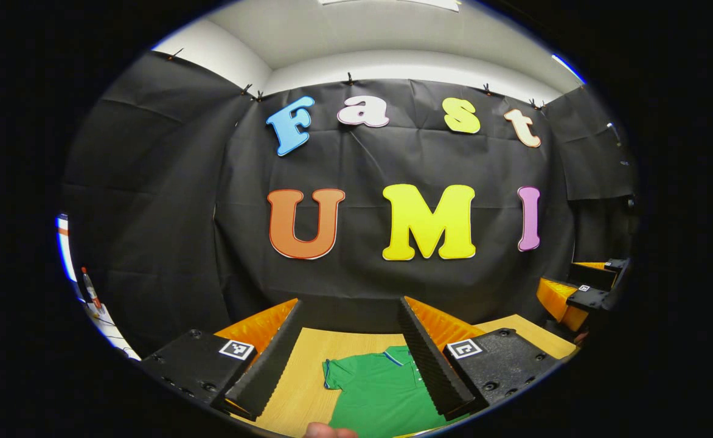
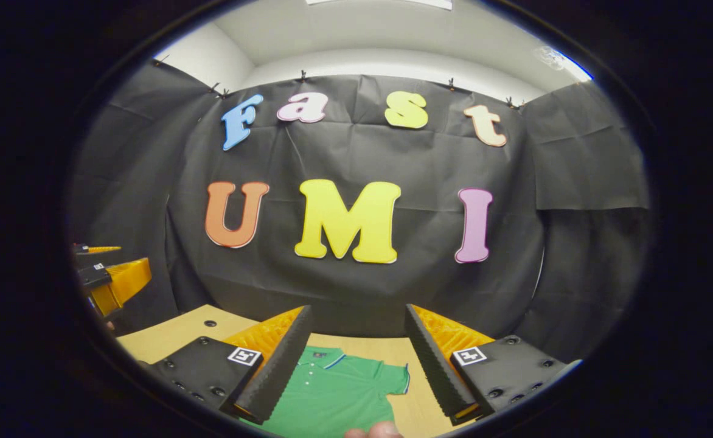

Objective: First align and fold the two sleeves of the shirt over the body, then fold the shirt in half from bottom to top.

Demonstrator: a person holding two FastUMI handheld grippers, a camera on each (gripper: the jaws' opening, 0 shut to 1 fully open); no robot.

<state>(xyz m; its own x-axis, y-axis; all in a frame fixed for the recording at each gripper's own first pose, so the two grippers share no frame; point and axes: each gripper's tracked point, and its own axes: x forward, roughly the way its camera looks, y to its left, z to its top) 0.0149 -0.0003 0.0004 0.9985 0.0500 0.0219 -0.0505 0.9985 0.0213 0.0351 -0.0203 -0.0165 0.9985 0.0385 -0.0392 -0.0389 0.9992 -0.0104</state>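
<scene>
A green polo shirt [image 1: 381, 389] lies flat on the wooden table [image 1: 299, 377], collar toward the booth's wall. In the left gripper view its one short sleeve [image 1: 334, 374] spreads out to the side. My left gripper [image 1: 349, 307] hovers above it, open, with nothing between its fingers. In the right gripper view the shirt [image 2: 338, 389] shows its collar [image 2: 320, 356] and the other sleeve [image 2: 396, 377]. My right gripper [image 2: 358, 310] is open too, above the shirt and apart from it. Each gripper appears at the other's side: the right gripper [image 1: 581, 295], the left gripper [image 2: 110, 283].
The table [image 2: 174, 334] reaches back to the black cloth wall [image 1: 393, 286]. A fingertip [image 1: 329, 432] shows at the lower edge of the left gripper view. A red-capped marker [image 1: 89, 289] stands on a white surface far left.
</scene>
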